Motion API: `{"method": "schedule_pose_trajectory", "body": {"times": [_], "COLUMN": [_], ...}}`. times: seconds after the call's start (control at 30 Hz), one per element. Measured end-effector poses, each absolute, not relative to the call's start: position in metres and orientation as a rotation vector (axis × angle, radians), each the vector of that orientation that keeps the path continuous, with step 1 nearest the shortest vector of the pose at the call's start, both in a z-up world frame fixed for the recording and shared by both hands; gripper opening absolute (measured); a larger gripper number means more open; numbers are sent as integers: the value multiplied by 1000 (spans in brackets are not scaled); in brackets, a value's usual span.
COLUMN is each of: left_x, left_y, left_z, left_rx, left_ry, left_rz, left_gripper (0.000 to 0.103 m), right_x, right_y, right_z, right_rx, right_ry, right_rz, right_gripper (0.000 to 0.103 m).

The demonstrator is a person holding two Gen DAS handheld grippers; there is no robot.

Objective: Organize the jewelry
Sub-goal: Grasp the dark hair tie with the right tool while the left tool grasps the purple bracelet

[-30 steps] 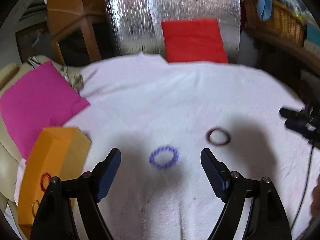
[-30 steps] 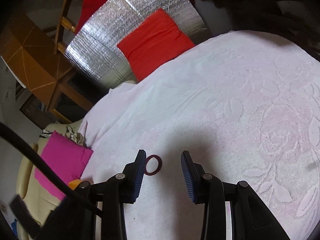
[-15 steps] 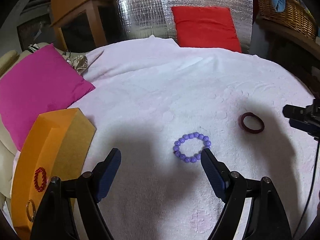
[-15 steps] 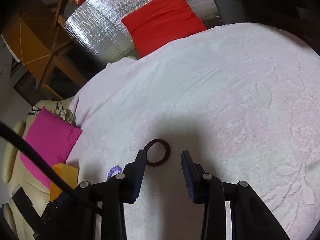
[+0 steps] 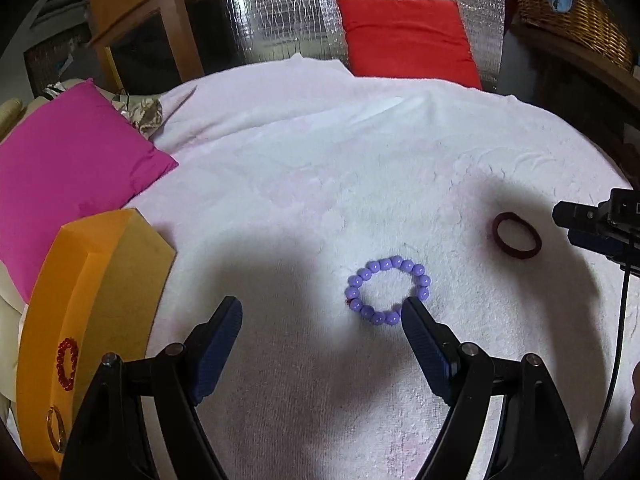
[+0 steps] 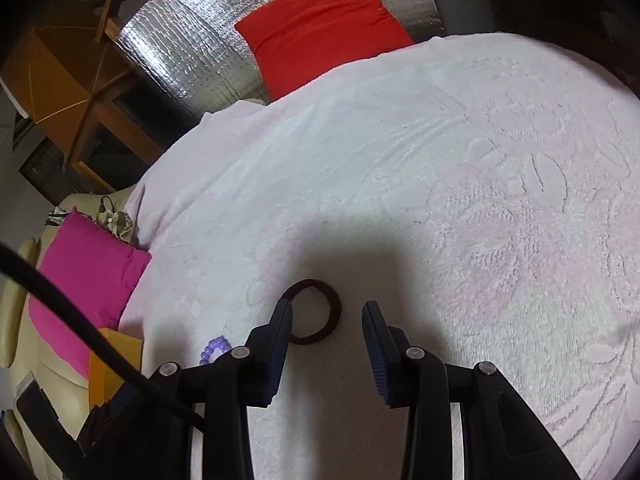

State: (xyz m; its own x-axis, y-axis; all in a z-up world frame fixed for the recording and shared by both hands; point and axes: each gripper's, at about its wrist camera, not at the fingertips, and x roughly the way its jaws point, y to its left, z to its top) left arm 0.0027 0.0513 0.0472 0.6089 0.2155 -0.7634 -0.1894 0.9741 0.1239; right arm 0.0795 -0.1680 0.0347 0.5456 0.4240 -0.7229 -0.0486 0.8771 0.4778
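A purple bead bracelet (image 5: 354,292) lies flat on the white towel (image 5: 320,184), and part of the purple bracelet (image 6: 216,346) also shows in the right wrist view. My left gripper (image 5: 322,308) is open wide above the towel, its right fingertip touching or just over the bracelet's near edge. A dark red bangle (image 5: 518,255) lies further right. In the right wrist view the bangle (image 6: 335,304) rests on the towel between the fingertips of my open right gripper (image 6: 328,308), close to the left finger, which hides part of it.
An orange box (image 5: 92,280) at the left edge holds a red bead bracelet (image 5: 66,364) and a gold ring (image 5: 54,434). A pink cushion (image 5: 68,168) lies behind it, a red cushion (image 5: 404,36) at the back. The right gripper (image 5: 592,226) shows at the left view's right edge.
Both grippers have come down and closer to the towel. The purple bracelet now sits at the left gripper's right fingertip, and the bangle has come between the right gripper's fingers.
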Motion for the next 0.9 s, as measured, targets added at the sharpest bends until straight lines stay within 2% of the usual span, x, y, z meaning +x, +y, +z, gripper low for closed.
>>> {"method": "schedule_pose_trajectory", "body": {"times": [0.5, 0.57, 0.63, 0.67, 0.9], "left_x": [13, 14, 17, 18, 29], "left_y": [73, 72, 69, 68, 54], "left_z": [29, 29, 29, 29, 22], "left_rx": [-36, -45, -58, -63, -85], "left_ry": [953, 947, 938, 933, 916], "left_rz": [233, 205, 156, 138, 5], "left_gripper": [82, 82, 82, 82, 82], "right_x": [98, 98, 96, 95, 86], "right_y": [-146, -139, -133, -130, -124], "right_z": [16, 15, 15, 14, 20], "right_rx": [340, 274, 202, 157, 52], "right_ry": [995, 972, 948, 933, 887], "right_rz": [254, 231, 200, 183, 181], "right_gripper": [38, 33, 11, 7, 5]}}
